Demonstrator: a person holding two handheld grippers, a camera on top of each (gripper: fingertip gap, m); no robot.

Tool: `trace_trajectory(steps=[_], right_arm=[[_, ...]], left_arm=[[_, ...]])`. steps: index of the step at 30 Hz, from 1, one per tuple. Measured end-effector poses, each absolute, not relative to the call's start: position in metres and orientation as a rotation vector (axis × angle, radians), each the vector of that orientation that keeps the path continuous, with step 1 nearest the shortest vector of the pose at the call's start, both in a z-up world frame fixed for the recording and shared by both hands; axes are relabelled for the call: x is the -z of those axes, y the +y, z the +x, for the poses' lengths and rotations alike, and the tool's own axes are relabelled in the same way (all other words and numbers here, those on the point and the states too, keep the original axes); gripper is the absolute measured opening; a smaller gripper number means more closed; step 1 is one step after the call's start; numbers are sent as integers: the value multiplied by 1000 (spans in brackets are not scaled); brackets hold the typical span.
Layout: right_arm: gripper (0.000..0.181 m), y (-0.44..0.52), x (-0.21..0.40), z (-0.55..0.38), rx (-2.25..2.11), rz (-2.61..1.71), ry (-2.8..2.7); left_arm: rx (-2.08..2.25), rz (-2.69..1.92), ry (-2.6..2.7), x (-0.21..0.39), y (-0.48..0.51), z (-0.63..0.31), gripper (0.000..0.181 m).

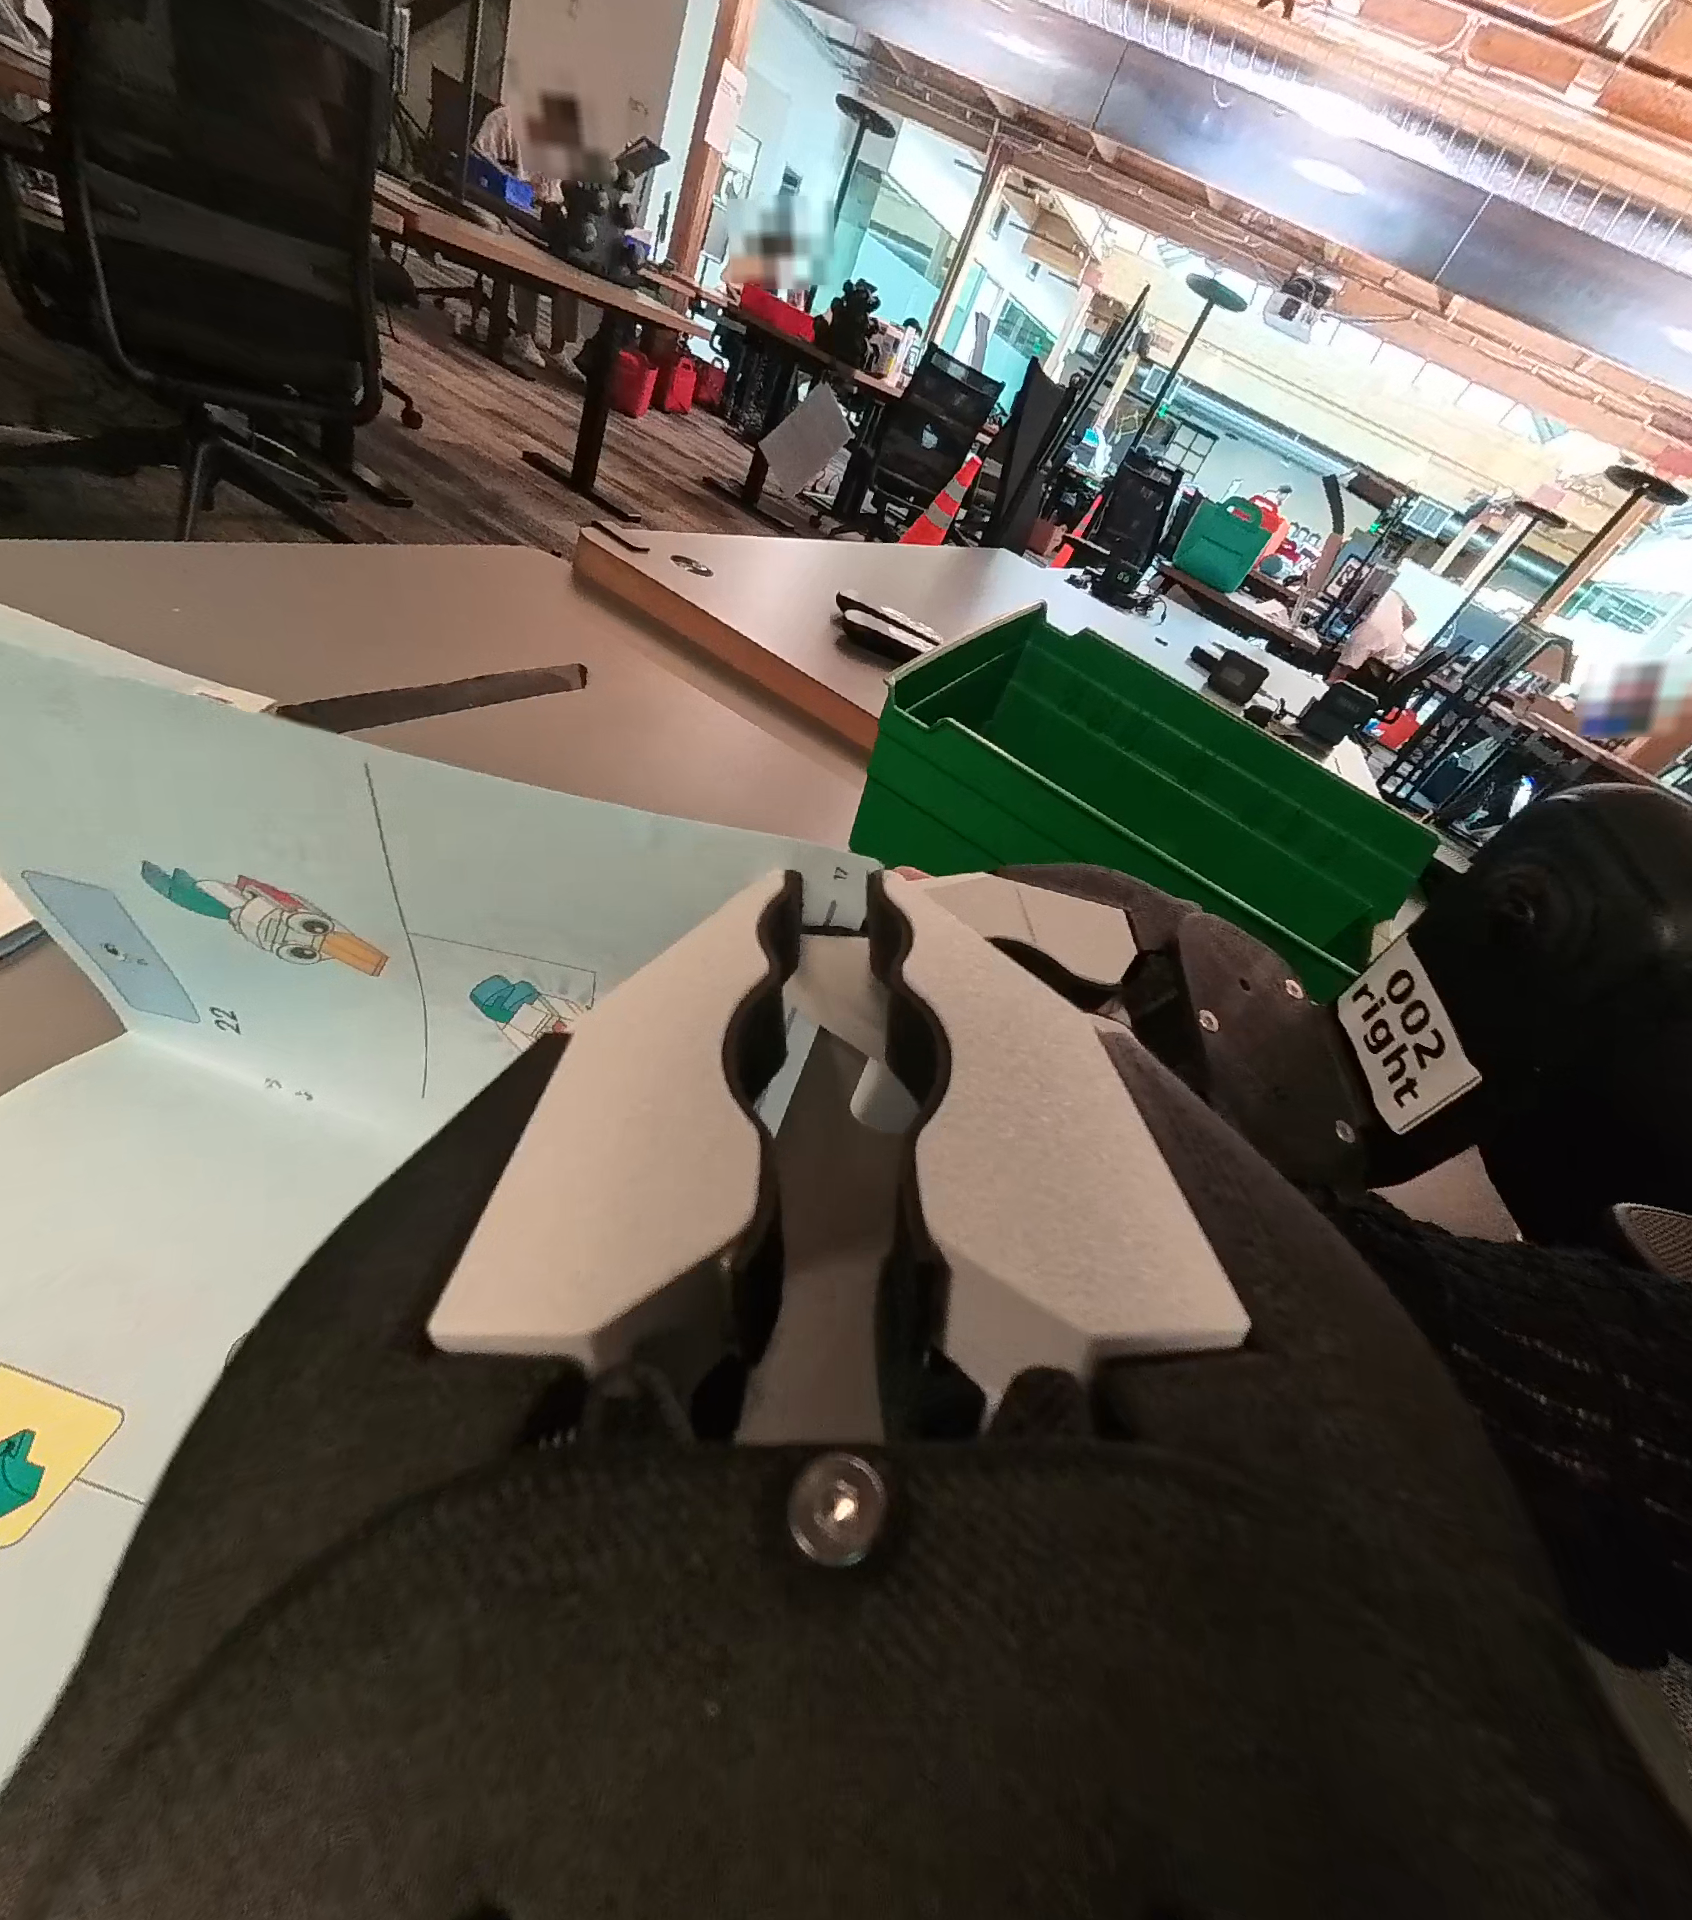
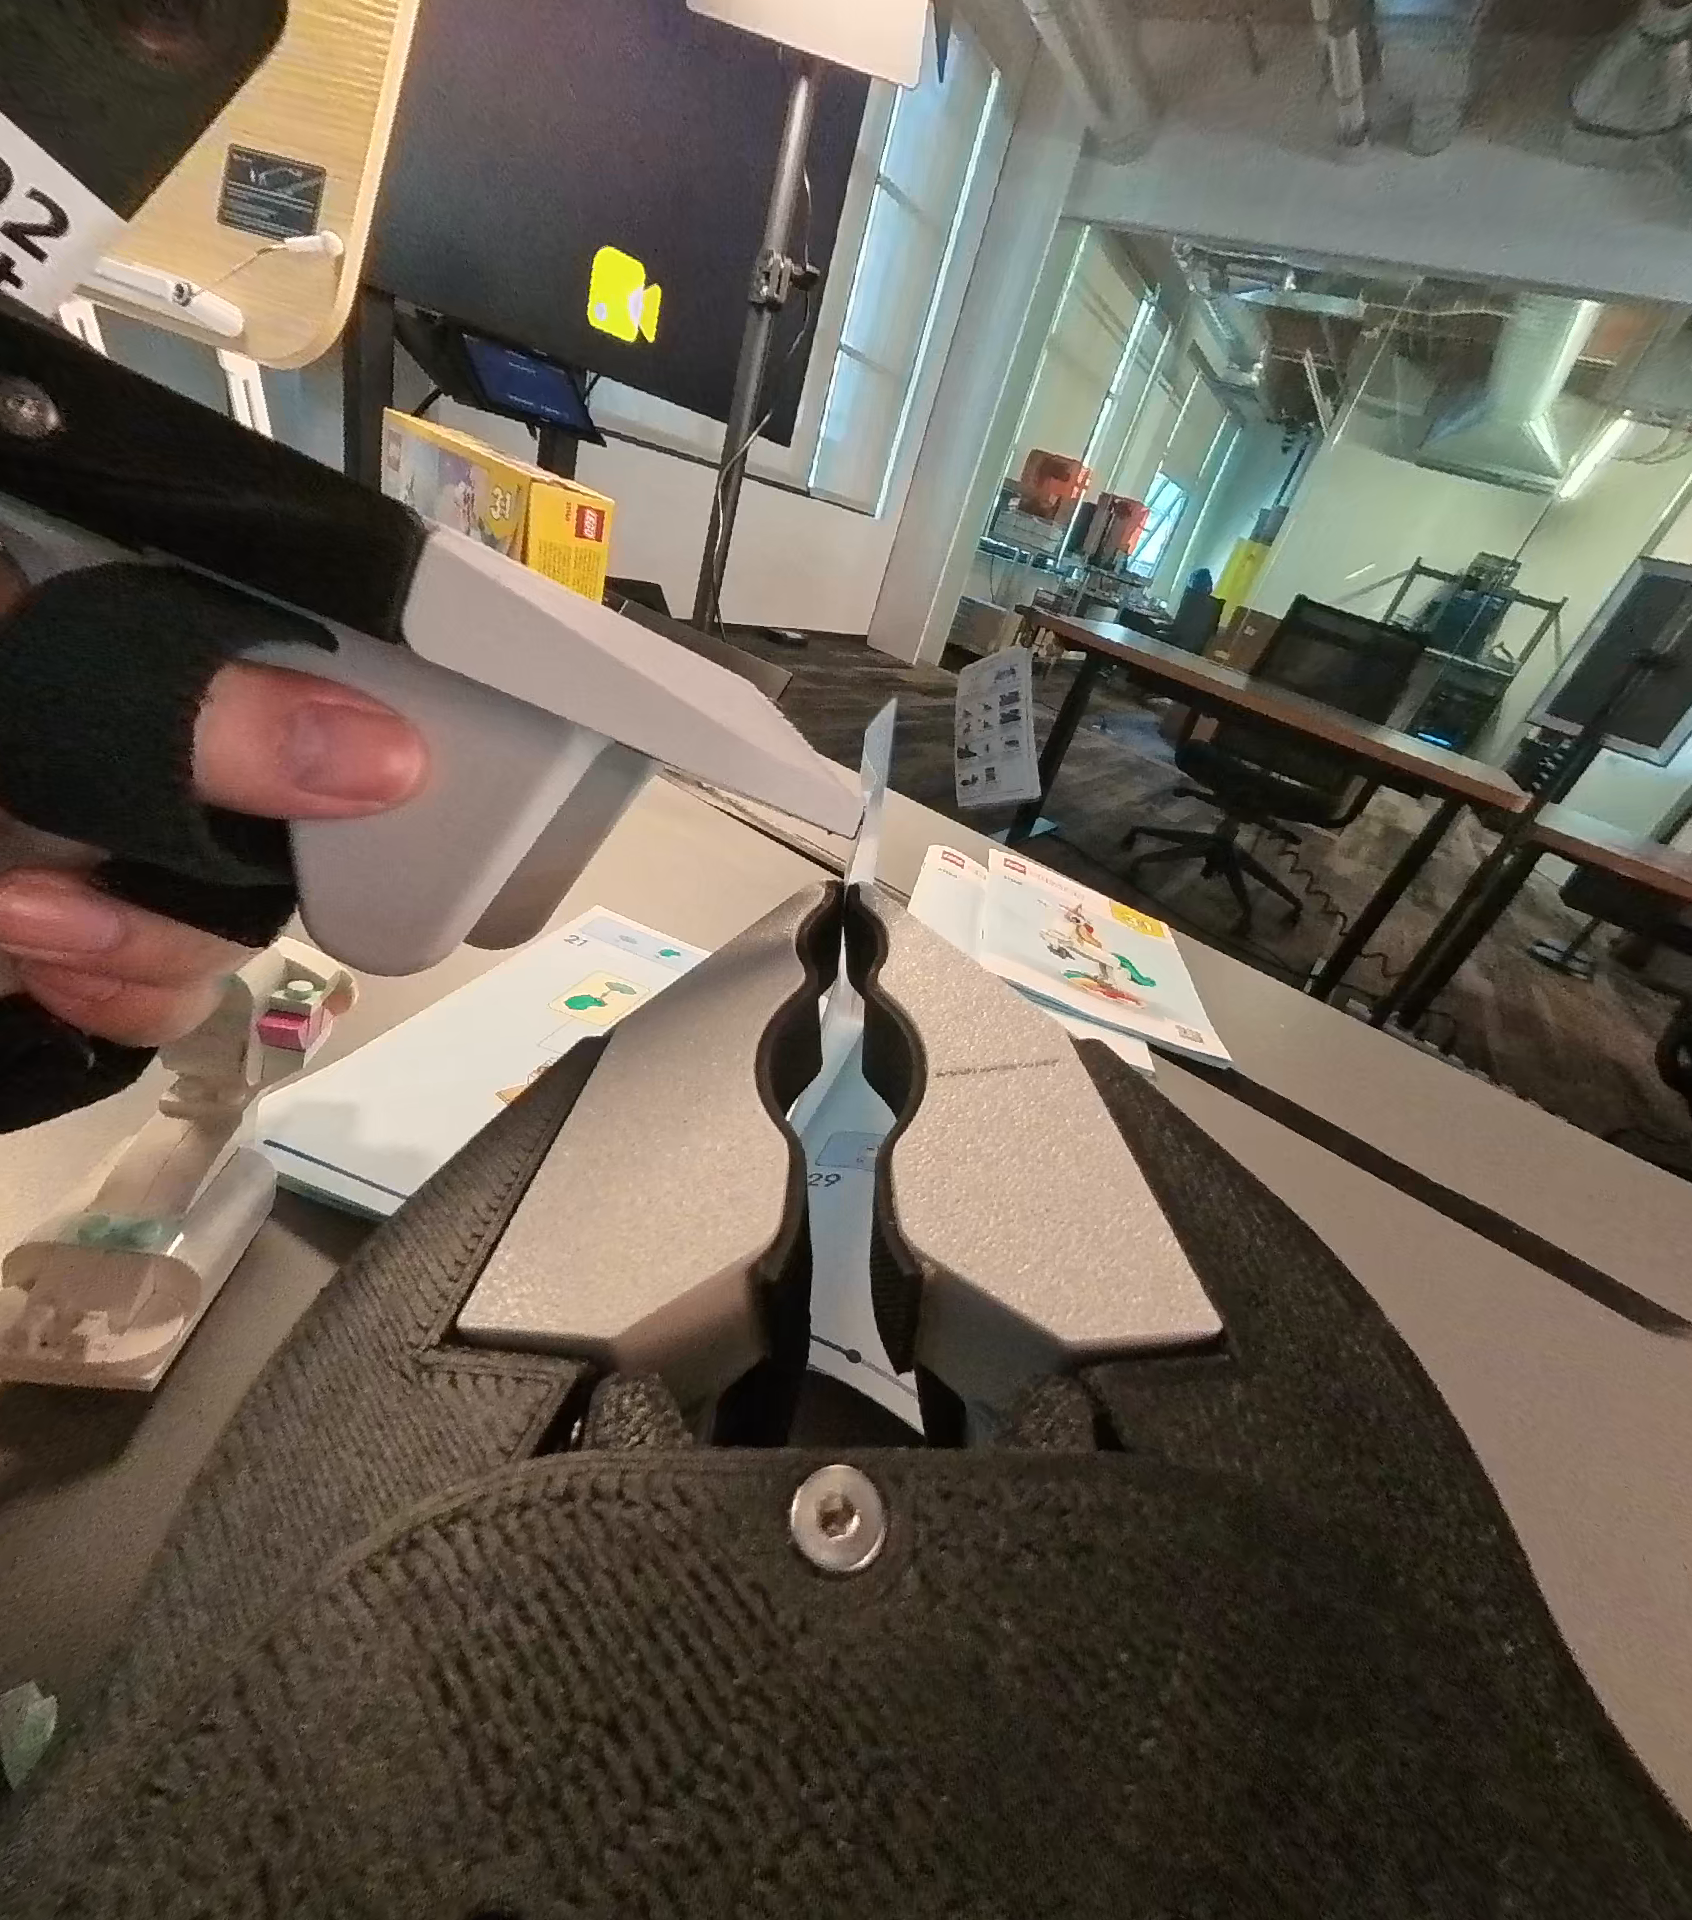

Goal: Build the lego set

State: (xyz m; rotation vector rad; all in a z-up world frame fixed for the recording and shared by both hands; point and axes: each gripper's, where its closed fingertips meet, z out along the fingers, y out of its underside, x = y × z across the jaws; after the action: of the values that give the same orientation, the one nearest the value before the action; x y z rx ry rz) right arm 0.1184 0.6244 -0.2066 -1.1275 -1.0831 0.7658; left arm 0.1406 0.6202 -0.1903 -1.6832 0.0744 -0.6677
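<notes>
An open light-blue instruction booklet (image 1: 198, 831) lies on the grey table (image 1: 509, 623). One of its pages (image 2: 875, 753) stands up on edge. My left gripper (image 1: 840, 899) is shut on the corner of that page. My right gripper (image 2: 844, 904) is shut on the same page just below it. In the right wrist view a left finger (image 2: 613, 686) reaches in from the left and meets the page. The right gripper's black body (image 1: 1237, 997) sits close on the right in the left wrist view. A partly built white lego model (image 2: 177, 1122) with pink and green pieces stands at the left.
A green bin (image 1: 1133, 769) stands on the table behind the grippers. Two more booklets (image 2: 1081, 956) lie beyond the right gripper, and a yellow lego box (image 2: 530, 509) sits at the back. A dark slot (image 2: 1444, 1205) runs across the table. Office chairs and desks stand farther off. Only a small space, under 4 cm, lies between the two pairs of fingers.
</notes>
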Motion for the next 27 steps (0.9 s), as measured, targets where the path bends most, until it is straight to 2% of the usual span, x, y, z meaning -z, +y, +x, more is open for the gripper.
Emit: trace_trajectory(steps=[1,25,27], right_arm=[[0,624,207,118,-765,-1127,-1083],[0,624,208,117,-748,-1121,-1095],[0,624,208,117,-748,-1121,-1096]], left_arm=[[669,-1684,74,190,620,141,11],[600,-1683,108,190,620,141,14],[611,-1682,109,190,619,142,10]])
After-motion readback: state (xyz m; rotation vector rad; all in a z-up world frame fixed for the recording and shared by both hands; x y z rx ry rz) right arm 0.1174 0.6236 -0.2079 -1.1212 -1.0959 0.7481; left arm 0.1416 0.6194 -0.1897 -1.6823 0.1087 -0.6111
